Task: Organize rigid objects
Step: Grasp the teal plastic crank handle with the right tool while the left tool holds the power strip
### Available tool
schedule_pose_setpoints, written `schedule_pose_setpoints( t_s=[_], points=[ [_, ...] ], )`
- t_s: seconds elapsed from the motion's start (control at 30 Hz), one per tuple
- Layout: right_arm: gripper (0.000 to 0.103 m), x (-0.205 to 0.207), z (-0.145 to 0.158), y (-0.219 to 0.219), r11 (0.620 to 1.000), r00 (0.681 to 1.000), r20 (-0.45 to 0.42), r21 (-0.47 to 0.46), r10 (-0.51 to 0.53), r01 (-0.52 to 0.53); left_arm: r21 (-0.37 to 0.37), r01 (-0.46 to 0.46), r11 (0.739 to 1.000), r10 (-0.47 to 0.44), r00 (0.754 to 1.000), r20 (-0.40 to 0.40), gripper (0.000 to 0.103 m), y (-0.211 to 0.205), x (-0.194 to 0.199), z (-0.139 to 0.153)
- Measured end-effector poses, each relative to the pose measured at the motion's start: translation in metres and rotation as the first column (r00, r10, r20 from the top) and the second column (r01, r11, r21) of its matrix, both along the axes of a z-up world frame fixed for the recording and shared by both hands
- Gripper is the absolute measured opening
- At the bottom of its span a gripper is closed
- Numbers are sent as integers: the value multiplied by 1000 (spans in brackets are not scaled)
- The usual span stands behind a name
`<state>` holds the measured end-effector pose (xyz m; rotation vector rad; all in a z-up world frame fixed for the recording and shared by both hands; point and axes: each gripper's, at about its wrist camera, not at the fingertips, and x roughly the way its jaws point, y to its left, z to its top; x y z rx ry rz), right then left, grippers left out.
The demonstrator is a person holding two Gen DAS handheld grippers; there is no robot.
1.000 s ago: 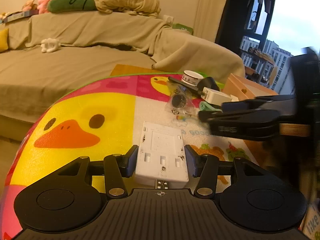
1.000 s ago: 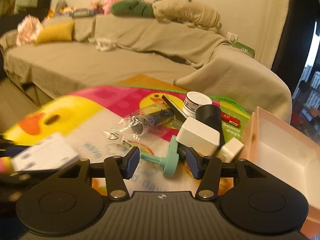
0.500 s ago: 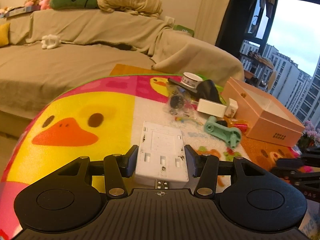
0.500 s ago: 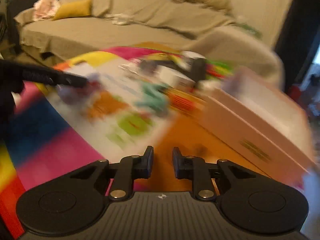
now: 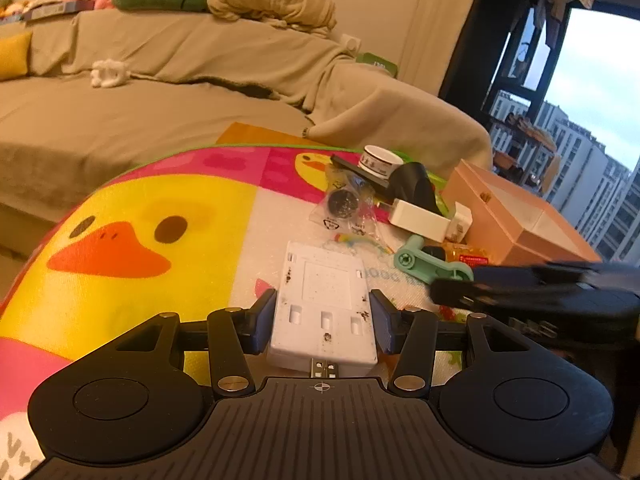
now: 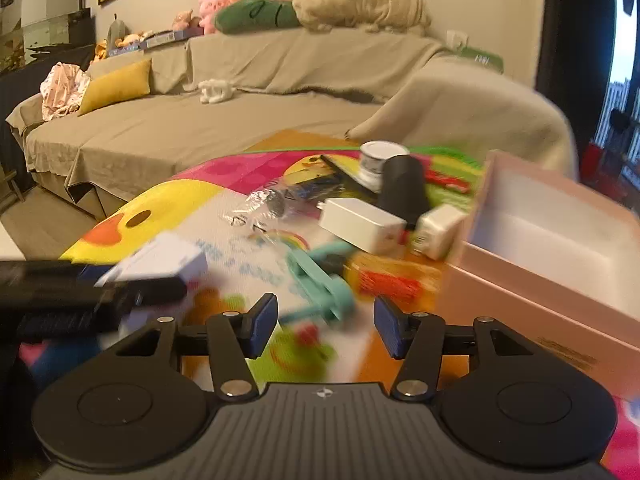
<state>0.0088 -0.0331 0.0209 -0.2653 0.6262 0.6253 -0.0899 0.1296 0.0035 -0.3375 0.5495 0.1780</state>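
Note:
My left gripper (image 5: 322, 322) is shut on a flat white plastic plate (image 5: 323, 300) and holds it over the duck play mat (image 5: 132, 248). The plate also shows blurred at the left of the right wrist view (image 6: 160, 260). My right gripper (image 6: 325, 328) is open and empty, above the mat just short of a teal handle-shaped part (image 6: 320, 280). It appears as a dark blurred shape in the left wrist view (image 5: 532, 292). Beyond lie a white adapter block (image 6: 362, 224), a small white charger (image 6: 438, 232), a black cylinder (image 6: 402, 192) and a tape roll (image 6: 378, 158).
An open pink cardboard box (image 6: 552, 248) stands at the right of the mat. A clear plastic bag with small parts (image 5: 346, 208) and an orange packet (image 6: 390, 280) lie among the pile. A covered sofa (image 5: 160, 92) runs behind the mat.
My right gripper swung away and came back toward the pile, and its jaws went from nearly shut to open. My left gripper stayed still, holding the white plate.

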Motion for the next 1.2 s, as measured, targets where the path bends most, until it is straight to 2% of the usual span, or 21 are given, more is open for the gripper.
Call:
schedule_pose_setpoints(
  t_s=[0.03, 0.07, 0.23, 0.33, 0.4, 0.47, 0.5, 0.57, 0.63, 0.7, 0.77, 0.87, 0.97, 1.0, 1.07, 1.13, 1.2],
  points=[
    [47, 5, -2, 5, 1000, 1000, -12, -4, -2, 2, 4, 0, 1000, 0, 1000, -2, 54, -1, 0, 0],
    [45, 8, -4, 8, 1000, 1000, -25, -10, 1, -1, 2, 1, 1000, -1, 1000, -2, 54, 0, 0, 0],
    [44, -17, 0, -23, 997, 997, -33, -28, 73, -74, -22, 1, 1000, -1, 1000, 6, 54, 3, -1, -1],
    [43, -43, -2, -60, 988, 993, -17, -100, 115, -116, -21, 1, 1000, -1, 1000, 6, 54, 3, -1, -1],
    [44, -55, -3, -86, 980, 993, 49, -174, 108, -99, -21, 1, 1000, -1, 1000, 6, 54, 3, -1, -1],
    [53, -56, -4, -109, 967, 991, 131, -256, 18, 16, -17, 1, 1000, -1, 1000, 4, 54, 3, -1, -1],
    [62, -55, -4, -116, 960, 987, 158, -271, -29, 71, -13, 1, 1000, -1, 1000, 2, 54, 2, -1, -1],
    [72, -52, 2, -133, 964, 982, 163, -228, -98, 134, -4, 1, 1000, -1, 1000, -2, 54, 1, -1, 0],
    [85, -54, 9, -140, 982, 988, 125, -152, -94, 113, 4, 1, 1000, -1, 1000, -6, 54, 0, -1, 0],
    [87, -59, 12, -135, 995, 994, 105, -86, -36, 45, 9, 1, 1000, -1, 1000, -9, 54, -1, 0, 0],
    [87, -62, 11, -123, 996, 994, 96, -76, 52, -44, 6, 2, 1000, -2, 1000, -9, 54, -1, 0, 0],
    [87, -63, 2, -103, 970, 967, 150, -162, 205, -180, -2, 2, 1000, -2, 1000, -6, 54, 0, 0, 0],
    [87, -57, -5, -87, 943, 940, 199, -247, 276, -225, 0, 2, 1000, -2, 1000, -7, 54, 0, 1, 0],
    [88, -49, -7, -84, 939, 940, 187, -251, 284, -234, 1, 2, 1000, -2, 1000, -7, 54, 0, 1, -1],
    [89, -32, -8, -83, 948, 950, 137, -199, 279, -250, 2, 2, 1000, -2, 1000, -8, 54, 0, 0, 0],
    [87, -17, -6, -84, 962, 969, 36, -133, 246, -239, 2, 2, 1000, -2, 1000, -7, 54, 0, 1, 0],
    [76, -9, -4, -88, 974, 976, -59, -66, 211, -215, 6, 7, 1000, -7, 1000, -8, 54, -1, 1, 0]
  ],
)
